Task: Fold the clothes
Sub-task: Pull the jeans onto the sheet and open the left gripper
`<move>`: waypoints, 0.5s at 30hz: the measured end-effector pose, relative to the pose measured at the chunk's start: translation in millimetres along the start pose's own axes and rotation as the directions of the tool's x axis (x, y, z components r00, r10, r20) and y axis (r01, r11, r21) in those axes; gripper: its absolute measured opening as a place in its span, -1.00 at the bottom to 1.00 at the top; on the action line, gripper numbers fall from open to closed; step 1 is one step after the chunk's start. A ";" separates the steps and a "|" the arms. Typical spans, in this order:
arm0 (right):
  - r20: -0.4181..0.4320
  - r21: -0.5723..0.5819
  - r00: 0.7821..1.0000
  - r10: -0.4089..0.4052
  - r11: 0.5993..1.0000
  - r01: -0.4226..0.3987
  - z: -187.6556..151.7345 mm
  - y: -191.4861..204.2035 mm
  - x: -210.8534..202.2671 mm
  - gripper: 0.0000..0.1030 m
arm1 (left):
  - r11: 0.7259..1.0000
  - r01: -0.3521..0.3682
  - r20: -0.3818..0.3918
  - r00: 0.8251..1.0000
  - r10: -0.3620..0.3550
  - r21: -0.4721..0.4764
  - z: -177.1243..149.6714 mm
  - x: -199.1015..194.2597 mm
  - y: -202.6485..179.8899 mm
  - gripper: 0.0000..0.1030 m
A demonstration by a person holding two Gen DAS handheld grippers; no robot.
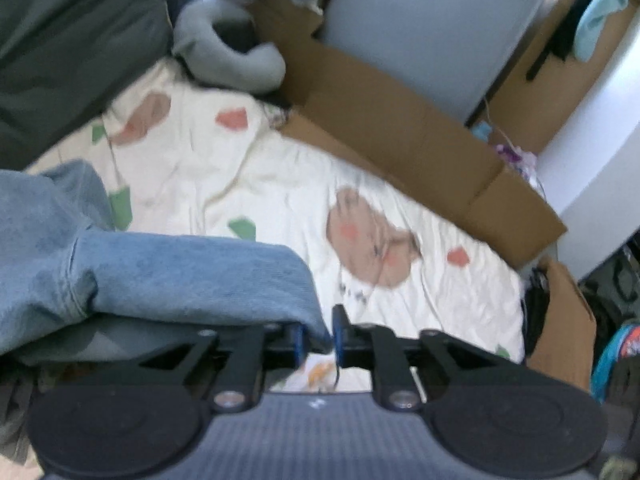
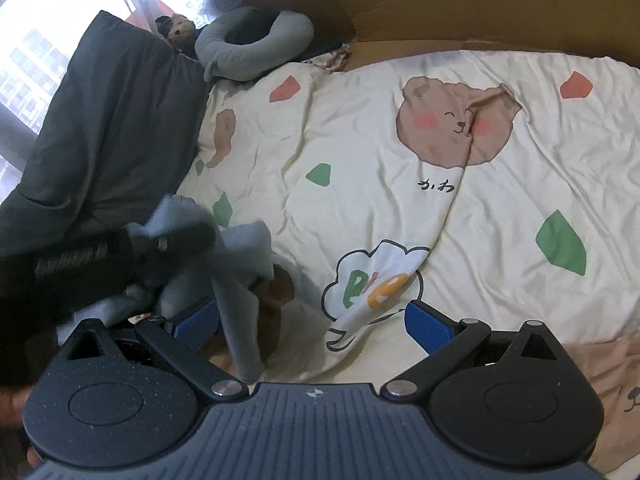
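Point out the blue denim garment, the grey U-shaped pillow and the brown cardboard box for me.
blue denim garment [image 1: 168, 272], left wrist view, on the folded fabric's middle.
grey U-shaped pillow [image 2: 256, 46], right wrist view, on its lower curve.
brown cardboard box [image 1: 384, 120], left wrist view, on its long side wall.

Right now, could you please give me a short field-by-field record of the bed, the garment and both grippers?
surface: cream bedsheet printed with brown bears
garment: light blue denim garment, bunched at the sheet's left side
left gripper: jaws narrowly apart, a denim edge between the blue pads
right gripper: jaws wide open, a denim strip hanging beside its left pad
far edge: grey U-shaped neck pillow, brown cardboard box
left side: dark grey quilt
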State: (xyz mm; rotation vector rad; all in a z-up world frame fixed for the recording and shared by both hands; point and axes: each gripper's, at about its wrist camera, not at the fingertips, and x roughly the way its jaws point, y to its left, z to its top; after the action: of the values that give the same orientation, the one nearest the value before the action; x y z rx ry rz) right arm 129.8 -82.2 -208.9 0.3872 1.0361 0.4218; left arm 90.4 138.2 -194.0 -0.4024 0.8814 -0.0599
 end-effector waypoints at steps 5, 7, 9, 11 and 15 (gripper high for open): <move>0.008 0.005 1.000 0.007 1.000 -0.007 0.3 0.4 -1.0 0.98 | 0.999 -0.030 -0.001 1.000 0.030 0.014 -7.3 -26.2 15.6 0.08; 0.004 -0.005 1.000 0.016 1.000 -0.016 -0.3 3.3 -0.8 0.98 | 0.998 -0.065 0.023 0.998 0.065 -0.002 -6.8 -39.8 26.7 0.22; -0.002 -0.020 1.000 0.024 0.999 -0.024 -0.9 6.6 -0.7 0.98 | 0.995 -0.104 0.031 0.994 0.104 -0.010 -5.1 -50.9 38.6 0.22; -0.009 -0.033 0.999 0.032 0.999 -0.032 -2.9 10.2 -0.9 0.98 | 0.989 -0.149 0.036 0.988 0.150 -0.016 -1.9 -60.7 52.8 0.29; -0.021 -0.038 0.999 0.041 0.998 -0.042 -6.9 14.3 -0.2 0.98 | 0.970 -0.241 0.043 0.969 0.242 -0.043 -1.3 -83.3 88.6 0.40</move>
State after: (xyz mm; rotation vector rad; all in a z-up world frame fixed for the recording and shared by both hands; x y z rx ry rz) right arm 121.4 -69.4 -204.8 0.3714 1.0399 0.4830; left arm 26.2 237.4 -165.7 -0.3275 0.8792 0.1907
